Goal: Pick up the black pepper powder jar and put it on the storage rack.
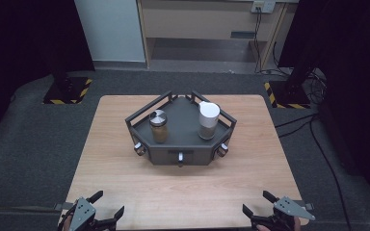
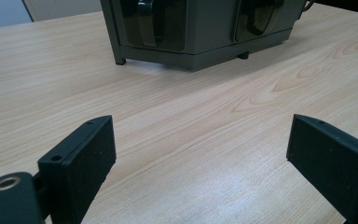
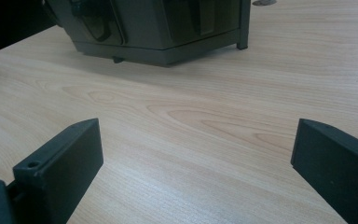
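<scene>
Now two jars (image 1: 158, 126) (image 1: 208, 121) stand on one rack (image 1: 183, 153) (three knobs); left tool (image 1: 109, 205), right tool (image 1: 255, 203) both wide.

Pale cabinet (image 1: 212, 19) and wall socket (image 1: 262, 6) behind.

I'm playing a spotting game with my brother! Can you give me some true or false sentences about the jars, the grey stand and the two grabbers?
1. Two jars stand on the grey stand. True: the silver-lid jar and the white-lid jar.
2. The left gripper holds a jar. False: it is open and empty, near the table's front edge.
3. The right gripper is open. True.
4. The white-lid jar lies on its side. False: it stands upright.
5. The jars touch. False: a gap separates them.
</scene>
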The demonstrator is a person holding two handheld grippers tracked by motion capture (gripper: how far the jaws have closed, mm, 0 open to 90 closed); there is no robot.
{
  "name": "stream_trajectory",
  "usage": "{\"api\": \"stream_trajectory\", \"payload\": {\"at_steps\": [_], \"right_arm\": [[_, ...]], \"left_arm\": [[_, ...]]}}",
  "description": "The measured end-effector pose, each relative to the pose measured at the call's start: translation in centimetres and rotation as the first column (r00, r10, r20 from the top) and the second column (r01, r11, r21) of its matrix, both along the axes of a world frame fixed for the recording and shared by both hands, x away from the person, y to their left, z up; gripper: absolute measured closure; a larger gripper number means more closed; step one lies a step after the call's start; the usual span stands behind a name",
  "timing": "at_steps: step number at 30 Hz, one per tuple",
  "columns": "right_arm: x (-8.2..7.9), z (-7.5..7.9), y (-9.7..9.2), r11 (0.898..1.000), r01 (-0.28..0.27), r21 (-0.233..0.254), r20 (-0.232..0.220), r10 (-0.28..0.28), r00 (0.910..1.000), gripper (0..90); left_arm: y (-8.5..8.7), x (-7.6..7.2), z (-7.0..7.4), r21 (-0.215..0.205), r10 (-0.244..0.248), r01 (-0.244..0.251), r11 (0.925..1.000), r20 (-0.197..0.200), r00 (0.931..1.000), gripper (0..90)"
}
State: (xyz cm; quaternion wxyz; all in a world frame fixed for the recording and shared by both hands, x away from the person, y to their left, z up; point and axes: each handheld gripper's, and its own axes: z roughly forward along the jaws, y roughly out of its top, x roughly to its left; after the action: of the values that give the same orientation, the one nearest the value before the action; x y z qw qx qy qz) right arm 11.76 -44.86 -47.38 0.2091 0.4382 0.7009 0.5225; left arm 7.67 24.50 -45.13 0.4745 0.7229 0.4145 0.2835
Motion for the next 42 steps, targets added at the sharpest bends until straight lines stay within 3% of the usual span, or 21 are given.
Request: {"api": "stream_trajectory", "payload": {"at_steps": [16,22,42], "right_arm": [[-0.5,-0.5,0.5,1.0,0.015,-0.019,0.015,-0.014,0.9998,2.3],[-0.8,-0.8,0.3,1.0,0.025,-0.002,0.028,-0.025,0.9993,2.2],[-0.8,-1.1,0.7,1.0,0.01,-0.018,0.032,-0.009,0.9994,2.1]], "left_arm": [[-0.1,0.0,0.0,0.003,0.004,-0.004,1.0,-0.002,1.0,6.7],[-0.2,0.1,0.0,0.008,-0.002,0.002,1.0,-0.002,1.0,6.6],[-0.4,0.4,0.0,0.016,-0.015,0.015,0.9998,-0.011,0.9998,6.7]]}}
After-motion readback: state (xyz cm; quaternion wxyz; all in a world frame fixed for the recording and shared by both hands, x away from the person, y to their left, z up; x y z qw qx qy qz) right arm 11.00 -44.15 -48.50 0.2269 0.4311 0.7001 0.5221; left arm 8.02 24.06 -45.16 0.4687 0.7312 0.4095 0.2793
